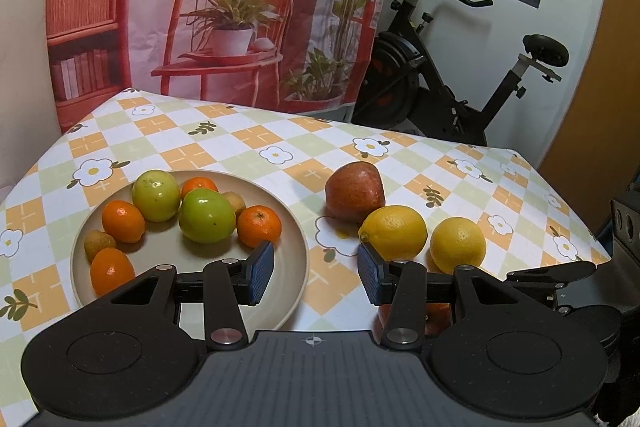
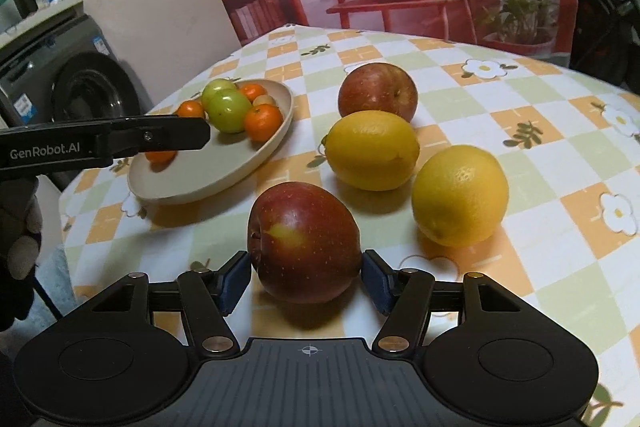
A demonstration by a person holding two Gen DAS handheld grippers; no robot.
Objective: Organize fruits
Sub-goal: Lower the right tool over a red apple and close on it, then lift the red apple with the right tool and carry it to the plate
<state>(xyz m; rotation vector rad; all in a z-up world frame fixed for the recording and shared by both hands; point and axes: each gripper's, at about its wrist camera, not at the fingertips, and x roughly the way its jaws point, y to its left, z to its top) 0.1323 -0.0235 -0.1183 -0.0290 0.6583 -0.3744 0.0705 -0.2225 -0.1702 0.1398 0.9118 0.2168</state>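
My right tongs [image 2: 306,277] straddle the near red apple [image 2: 304,241] on the desk [image 2: 520,99], pads beside its flanks, grip uncertain. Left tongs [image 1: 316,277] gape empty near the plate [image 1: 296,259].

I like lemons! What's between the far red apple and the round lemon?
The other lemon sits between the far red apple and the round lemon, seen from the right wrist.
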